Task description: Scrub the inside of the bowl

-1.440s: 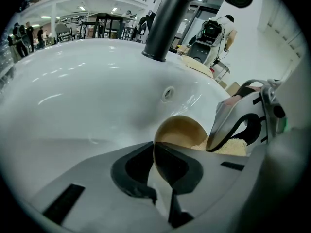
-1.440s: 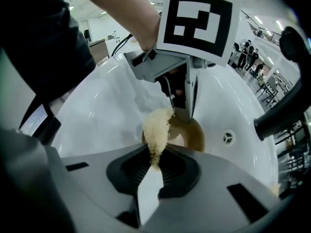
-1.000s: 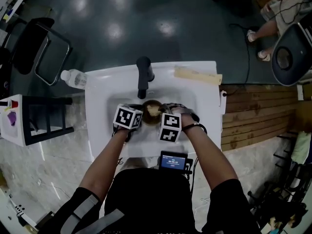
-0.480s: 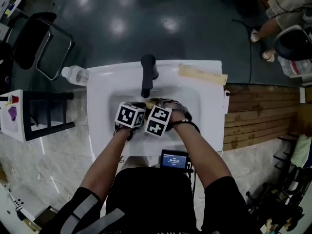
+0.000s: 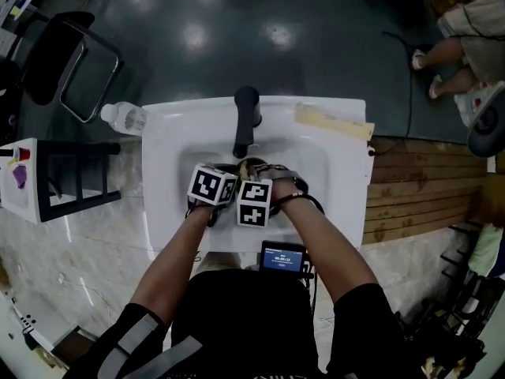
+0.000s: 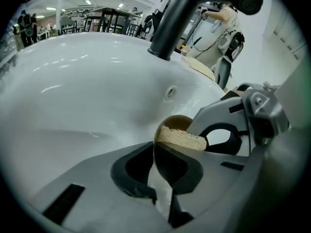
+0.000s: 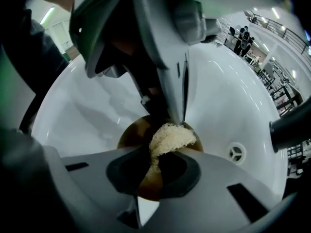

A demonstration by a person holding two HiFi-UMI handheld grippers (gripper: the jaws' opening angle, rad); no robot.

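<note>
Scrubbing appears to be in mid-course, neither just begun nor clearly finished. The small round glossy brown bowl (image 7: 127,132) sits low inside the white ceramic sink basin (image 7: 228,101), below the black curved faucet (image 6: 175,23), and the pale yellow fibrous scrubbing pad (image 7: 171,137) is down in its hollow. The left tongs (image 6: 156,153) are nearly closed, pinching the bowl's thin rim and steadying it on a tilt, with its mouth turned towards the other hand. The right tongs (image 7: 149,163) are pressed together on the lower part of the pad, whose bunched top lies against the bowl's inner wall. What is left, by my reading, is to work the pad round the rest of the inside; how much has been covered cannot be told. The bowl looks dark and smooth within and lighter brown along the rim, with no foam, running water or obvious dirt showing. Whether it rests on the basin floor is unclear.
</note>
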